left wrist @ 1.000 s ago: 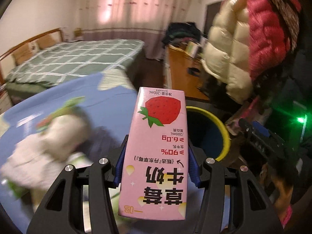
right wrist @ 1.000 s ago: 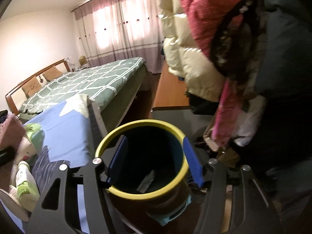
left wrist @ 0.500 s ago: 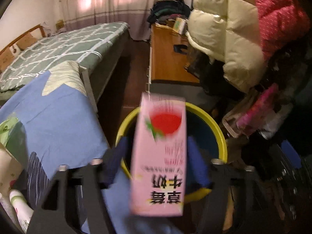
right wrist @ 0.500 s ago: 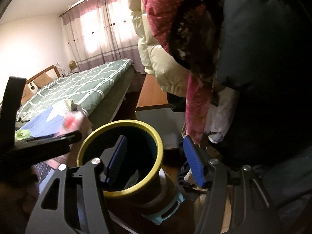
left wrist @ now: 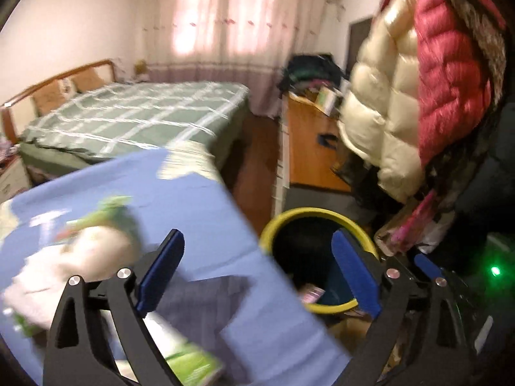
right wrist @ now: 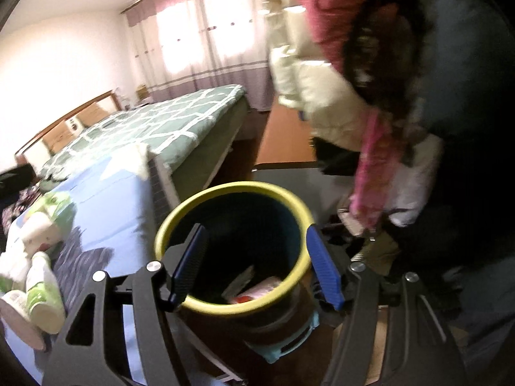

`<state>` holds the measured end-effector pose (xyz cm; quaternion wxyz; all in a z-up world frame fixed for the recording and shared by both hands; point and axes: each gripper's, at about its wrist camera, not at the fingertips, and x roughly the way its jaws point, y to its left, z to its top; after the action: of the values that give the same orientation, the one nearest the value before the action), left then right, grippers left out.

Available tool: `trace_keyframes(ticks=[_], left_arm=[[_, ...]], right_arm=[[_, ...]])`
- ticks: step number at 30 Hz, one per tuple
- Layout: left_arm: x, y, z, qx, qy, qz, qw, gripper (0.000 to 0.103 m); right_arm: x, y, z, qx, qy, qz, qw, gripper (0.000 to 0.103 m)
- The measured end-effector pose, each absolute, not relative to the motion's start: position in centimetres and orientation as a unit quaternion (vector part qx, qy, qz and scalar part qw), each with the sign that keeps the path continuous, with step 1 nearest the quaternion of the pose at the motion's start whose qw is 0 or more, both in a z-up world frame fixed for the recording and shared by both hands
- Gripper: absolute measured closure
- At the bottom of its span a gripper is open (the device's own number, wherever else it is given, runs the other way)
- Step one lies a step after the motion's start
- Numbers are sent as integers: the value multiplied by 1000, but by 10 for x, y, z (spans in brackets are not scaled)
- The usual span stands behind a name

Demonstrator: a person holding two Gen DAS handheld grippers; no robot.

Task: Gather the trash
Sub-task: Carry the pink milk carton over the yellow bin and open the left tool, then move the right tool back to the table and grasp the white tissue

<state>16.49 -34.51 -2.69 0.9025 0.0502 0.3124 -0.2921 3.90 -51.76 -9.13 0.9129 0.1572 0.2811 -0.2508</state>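
The pink milk carton (right wrist: 265, 286) lay inside the yellow-rimmed bin (right wrist: 291, 201), on the floor just right of the blue-clothed table (left wrist: 199, 212). The left gripper (left wrist: 257, 270) had just been opening, empty and wide. The right gripper (right wrist: 254, 263) straddled the bin's rim; whether it gripped was unclear. Hanging jackets (left wrist: 418, 90) crowded the bin's right.

The left claw (left wrist: 257, 270) pointed forward and somewhat downward, its two blue-padded fingers (left wrist: 355, 271) spread wide apart after just opening, with nothing pressed between them. The right claw (right wrist: 256, 262) also pointed forward and downward, its jaws standing partly open and having just widened a little, the ribbed blue pads (right wrist: 322, 270) gripping nothing. Neither hand showed in either view.
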Motion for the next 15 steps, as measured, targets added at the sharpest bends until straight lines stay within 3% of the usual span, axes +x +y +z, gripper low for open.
trace_keyframes(ticks=[7,15], left_arm=[[154,-191,-13,5,284,-137,949,9],[143,-65,-24,-38,283,-17,958,9]], right_arm=[[70,-461,-89,135,297,-168,930,41],[113,-365,-68,107,305,-30,946,41]])
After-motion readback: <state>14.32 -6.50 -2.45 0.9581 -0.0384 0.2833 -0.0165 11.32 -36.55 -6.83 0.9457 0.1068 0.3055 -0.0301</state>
